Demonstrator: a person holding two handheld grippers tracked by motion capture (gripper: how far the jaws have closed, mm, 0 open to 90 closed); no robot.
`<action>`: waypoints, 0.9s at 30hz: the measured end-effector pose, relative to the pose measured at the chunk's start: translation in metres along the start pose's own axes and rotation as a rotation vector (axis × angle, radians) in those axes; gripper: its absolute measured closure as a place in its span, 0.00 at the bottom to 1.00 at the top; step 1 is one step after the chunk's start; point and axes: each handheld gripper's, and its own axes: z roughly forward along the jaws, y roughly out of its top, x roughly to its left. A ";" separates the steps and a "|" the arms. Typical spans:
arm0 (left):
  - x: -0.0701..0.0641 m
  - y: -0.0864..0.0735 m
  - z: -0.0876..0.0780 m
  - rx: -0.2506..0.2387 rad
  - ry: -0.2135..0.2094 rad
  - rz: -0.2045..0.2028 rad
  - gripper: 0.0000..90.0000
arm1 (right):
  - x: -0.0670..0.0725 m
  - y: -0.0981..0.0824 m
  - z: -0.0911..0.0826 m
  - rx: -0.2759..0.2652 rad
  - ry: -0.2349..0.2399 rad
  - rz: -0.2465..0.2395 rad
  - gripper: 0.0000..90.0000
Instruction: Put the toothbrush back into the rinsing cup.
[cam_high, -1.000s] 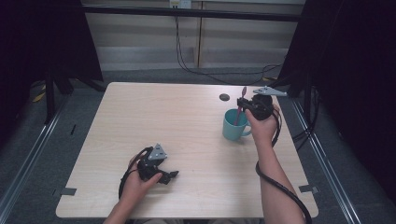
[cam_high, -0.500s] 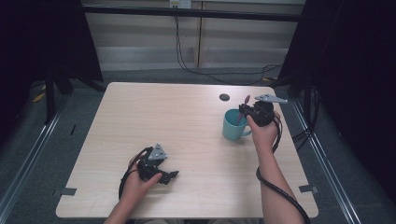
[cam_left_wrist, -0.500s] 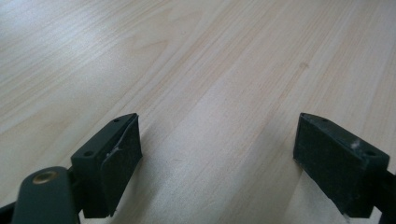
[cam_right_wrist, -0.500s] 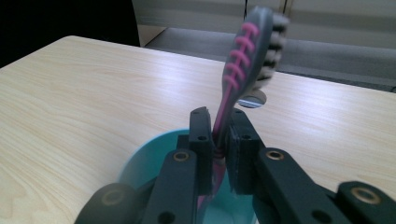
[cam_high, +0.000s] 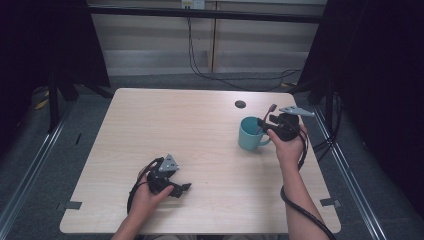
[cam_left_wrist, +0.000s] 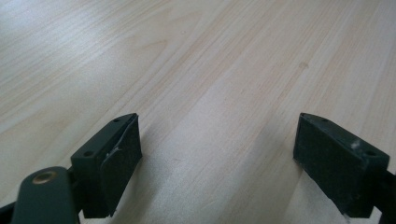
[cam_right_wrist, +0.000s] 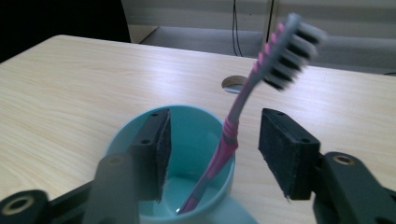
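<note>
- Right gripper view: the right hand-held gripper (cam_right_wrist: 212, 154) hangs over a teal mug (cam_right_wrist: 140, 140), its jaws standing apart with a pink toothbrush (cam_right_wrist: 233, 126) between them.
- Neither pad presses the handle; there is a clear gap on each side (the jaws have just been opening, and the brush is loose between them).
- The toothbrush stands in the mug, its foot down on the mug's floor and its handle leaning against the rim on the side away from the camera.
- Its bristle head (cam_right_wrist: 292, 51) rises well above the rim, tilted up and to the right of that view and somewhat blurred.
- One jaw reaches down inside the mug's mouth; the other is outside its rim, over the surface (cam_right_wrist: 70, 88).
- A round cable hole (cam_right_wrist: 233, 84) lies in the surface just behind the mug.
- In the high view the mug (cam_high: 248, 135) stands on the right part of the surface (cam_high: 175, 125), handle turned toward the right hand (cam_high: 290, 147), with the right hand-held gripper (cam_high: 265, 125) at its rim.
- The left hand-held gripper (cam_high: 182, 189) rests near the front edge, well apart from the mug, in the left hand (cam_high: 147, 197).
- Left gripper view: its jaws are spread wide with only bare wood grain (cam_left_wrist: 210, 93) between them.
</note>
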 end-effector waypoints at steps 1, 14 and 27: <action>0.000 0.000 0.000 -0.001 0.000 -0.001 0.17 | 0.000 -0.001 -0.001 0.003 0.008 0.009 0.45; 0.000 0.000 0.000 -0.001 0.002 -0.002 0.17 | 0.031 -0.009 -0.029 0.027 0.128 -0.075 0.35; 0.000 0.000 0.000 0.001 0.002 0.001 0.17 | 0.065 -0.055 -0.028 0.125 0.237 -0.114 0.29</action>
